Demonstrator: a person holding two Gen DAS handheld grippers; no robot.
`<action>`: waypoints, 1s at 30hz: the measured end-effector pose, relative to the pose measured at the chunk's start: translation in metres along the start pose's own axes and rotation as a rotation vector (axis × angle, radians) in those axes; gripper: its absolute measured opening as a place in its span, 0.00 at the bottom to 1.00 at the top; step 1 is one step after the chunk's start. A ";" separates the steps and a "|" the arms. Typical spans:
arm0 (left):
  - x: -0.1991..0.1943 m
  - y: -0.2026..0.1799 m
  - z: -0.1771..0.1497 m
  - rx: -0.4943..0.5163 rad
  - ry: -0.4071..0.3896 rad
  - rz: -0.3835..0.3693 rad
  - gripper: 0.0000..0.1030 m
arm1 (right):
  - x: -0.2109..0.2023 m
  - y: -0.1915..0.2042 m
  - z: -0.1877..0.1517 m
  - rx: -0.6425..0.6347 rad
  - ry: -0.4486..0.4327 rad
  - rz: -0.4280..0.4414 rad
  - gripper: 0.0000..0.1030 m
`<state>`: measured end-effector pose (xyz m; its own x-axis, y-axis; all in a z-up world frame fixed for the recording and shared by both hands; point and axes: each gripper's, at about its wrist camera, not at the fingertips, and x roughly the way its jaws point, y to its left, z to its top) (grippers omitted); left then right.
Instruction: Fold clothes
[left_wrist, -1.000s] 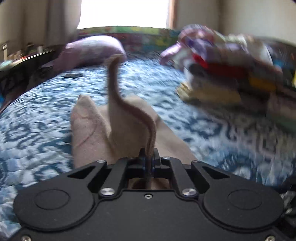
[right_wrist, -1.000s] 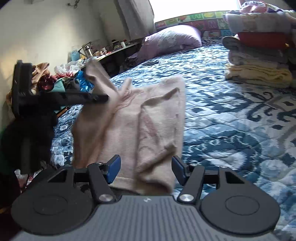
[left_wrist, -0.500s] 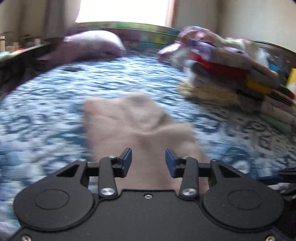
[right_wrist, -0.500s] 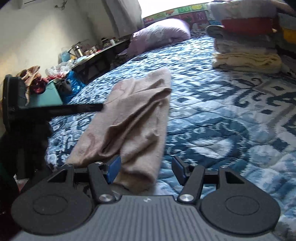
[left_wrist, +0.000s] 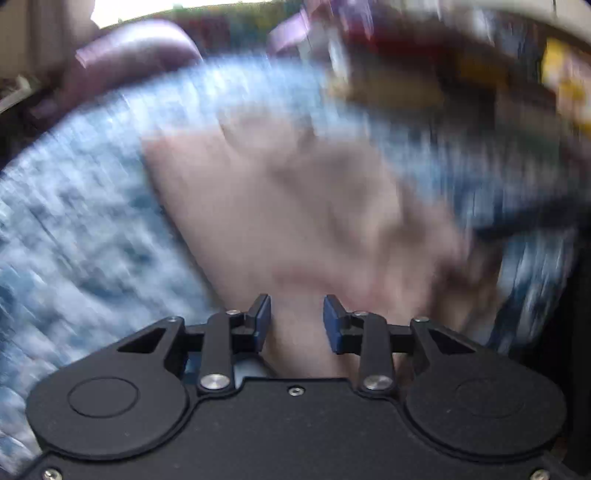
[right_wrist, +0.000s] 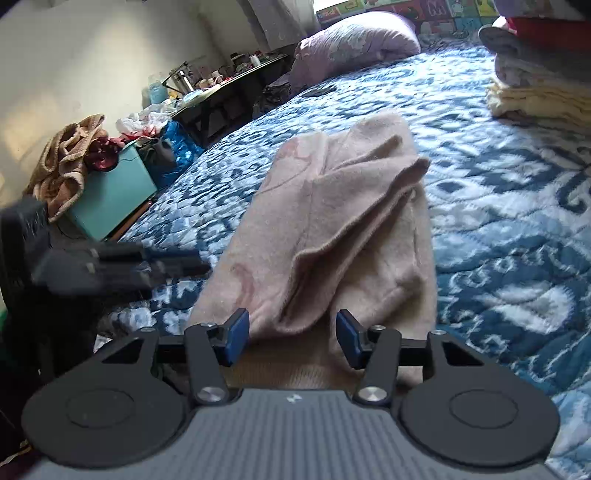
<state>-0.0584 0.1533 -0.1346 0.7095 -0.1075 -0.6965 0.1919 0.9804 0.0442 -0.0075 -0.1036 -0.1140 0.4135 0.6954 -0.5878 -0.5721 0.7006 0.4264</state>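
A pale pink fleece garment (right_wrist: 332, 221) lies folded lengthwise on the blue patterned bedspread (right_wrist: 517, 221), with a loose flap on top. My right gripper (right_wrist: 291, 334) is open at its near end, fingers on either side of the cloth without closing on it. The left gripper (right_wrist: 122, 266) shows blurred at the left of the right wrist view, beside the garment. In the blurred left wrist view the same garment (left_wrist: 295, 221) fills the middle and my left gripper (left_wrist: 296, 323) is open over its near edge, holding nothing.
A stack of folded clothes (right_wrist: 535, 96) sits on the bed at the far right. A lilac pillow (right_wrist: 354, 40) lies at the head. Left of the bed stand a teal box (right_wrist: 110, 195) with clothes on it and a cluttered low table (right_wrist: 229, 85).
The left gripper let go of the raised pink flap, which dropped onto the garment. Both grippers have since moved closer to the garment's near end; the left view is now blurred by motion.
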 end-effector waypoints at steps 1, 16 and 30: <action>0.010 -0.004 -0.007 0.029 0.025 0.003 0.30 | -0.003 -0.004 0.003 0.003 -0.011 -0.013 0.52; -0.001 -0.019 0.075 -0.005 -0.060 -0.063 0.43 | -0.029 -0.054 0.009 0.032 -0.045 -0.089 0.52; 0.093 -0.128 0.108 0.319 0.083 0.192 0.39 | 0.007 0.027 -0.026 -0.284 0.107 0.028 0.52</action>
<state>0.0564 -0.0005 -0.1278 0.6981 0.1000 -0.7090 0.2714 0.8793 0.3913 -0.0380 -0.0841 -0.1248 0.3265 0.6827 -0.6536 -0.7638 0.5979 0.2430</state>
